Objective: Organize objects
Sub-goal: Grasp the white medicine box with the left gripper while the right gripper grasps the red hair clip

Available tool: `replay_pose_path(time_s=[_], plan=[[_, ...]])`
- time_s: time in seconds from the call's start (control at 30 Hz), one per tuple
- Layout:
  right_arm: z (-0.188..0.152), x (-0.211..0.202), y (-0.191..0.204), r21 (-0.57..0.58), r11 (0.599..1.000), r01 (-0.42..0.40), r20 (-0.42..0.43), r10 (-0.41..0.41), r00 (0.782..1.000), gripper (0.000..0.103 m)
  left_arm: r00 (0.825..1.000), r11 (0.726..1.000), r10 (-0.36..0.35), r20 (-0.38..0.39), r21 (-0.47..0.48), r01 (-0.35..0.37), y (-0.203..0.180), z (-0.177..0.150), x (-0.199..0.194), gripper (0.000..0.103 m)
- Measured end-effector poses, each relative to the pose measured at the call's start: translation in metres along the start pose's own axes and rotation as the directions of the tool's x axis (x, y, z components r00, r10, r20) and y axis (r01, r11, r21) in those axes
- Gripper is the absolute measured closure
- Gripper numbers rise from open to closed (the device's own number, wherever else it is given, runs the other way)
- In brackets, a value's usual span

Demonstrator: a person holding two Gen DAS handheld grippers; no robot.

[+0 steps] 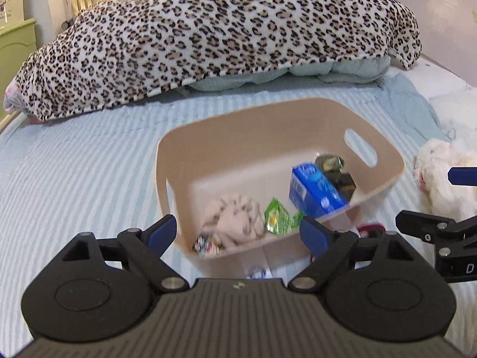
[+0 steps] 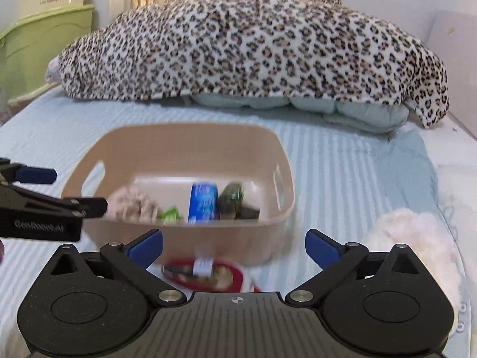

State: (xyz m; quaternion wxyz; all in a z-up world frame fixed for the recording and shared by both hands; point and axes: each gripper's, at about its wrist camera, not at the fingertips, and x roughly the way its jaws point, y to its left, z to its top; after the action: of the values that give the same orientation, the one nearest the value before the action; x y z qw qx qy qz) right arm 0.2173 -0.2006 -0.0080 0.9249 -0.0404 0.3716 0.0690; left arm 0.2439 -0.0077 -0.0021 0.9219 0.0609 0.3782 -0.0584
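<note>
I am looking down on a smooth beige plastic basket (image 1: 378, 191) with rounded corners and slot handles cut in its end walls, sitting on a bed (image 1: 74, 173) covered in a ribbed, pale blue-and-white striped sheet. Inside the basket lie a crumpled pinkish cloth (image 1: 235, 220), a shiny green foil packet (image 1: 278, 217), a glossy blue carton (image 1: 316, 191) leaning toward the right wall, and a dark wrapped item (image 1: 334, 167) behind it. A small colourful wrapper (image 1: 205, 244) sits at the near wall. Just outside the near wall, on the sheet, a red-rimmed object (image 2: 208, 271) lies blurred; I cannot tell what it is. A fluffy white plush (image 2: 411, 238) rests to the right of the basket, and a leopard-print fleece blanket (image 1: 226, 35) is heaped over pale bedding at the far end. The sheet to the left of the basket is open. My left gripper (image 1: 238, 232) hovers over the near rim, jaws spread wide and holding nothing. My right gripper (image 2: 234, 244) is just short of the basket's near wall, above the red object, jaws equally wide and empty.
</note>
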Motion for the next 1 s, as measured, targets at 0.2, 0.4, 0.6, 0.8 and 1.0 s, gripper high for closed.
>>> replay_pose_path(time_s=[0.2,0.4,0.6,0.8,1.0], plan=[[-0.03,0.008,0.003,-0.066,0.998,0.004,-0.067,-0.008,0.998,0.0,0.997,1.0,-0.018,-0.075,-0.008,0.017,0.003,-0.027,0.003,0.013],[-0.052,0.028,0.005,-0.095,0.995,0.003,-0.136,-0.016,0.991,0.0,0.988,0.999,-0.034,-0.148,-0.015,0.032,0.001,-0.049,0.021,0.013],[-0.068,0.055,0.001,-0.072,0.997,-0.01,-0.201,-0.005,0.98,0.0,0.972,0.999,-0.046,-0.23,-0.023,0.042,-0.004,-0.062,0.049,0.013],[-0.072,0.076,0.002,-0.095,0.995,-0.019,-0.209,-0.001,0.978,0.0,0.962,0.998,-0.056,-0.269,-0.052,0.043,-0.005,-0.069,0.075,0.013],[-0.066,0.095,0.004,-0.092,0.995,-0.037,-0.184,0.02,0.983,0.0,0.956,0.996,-0.059,-0.289,-0.084,0.036,-0.006,-0.072,0.096,0.013]])
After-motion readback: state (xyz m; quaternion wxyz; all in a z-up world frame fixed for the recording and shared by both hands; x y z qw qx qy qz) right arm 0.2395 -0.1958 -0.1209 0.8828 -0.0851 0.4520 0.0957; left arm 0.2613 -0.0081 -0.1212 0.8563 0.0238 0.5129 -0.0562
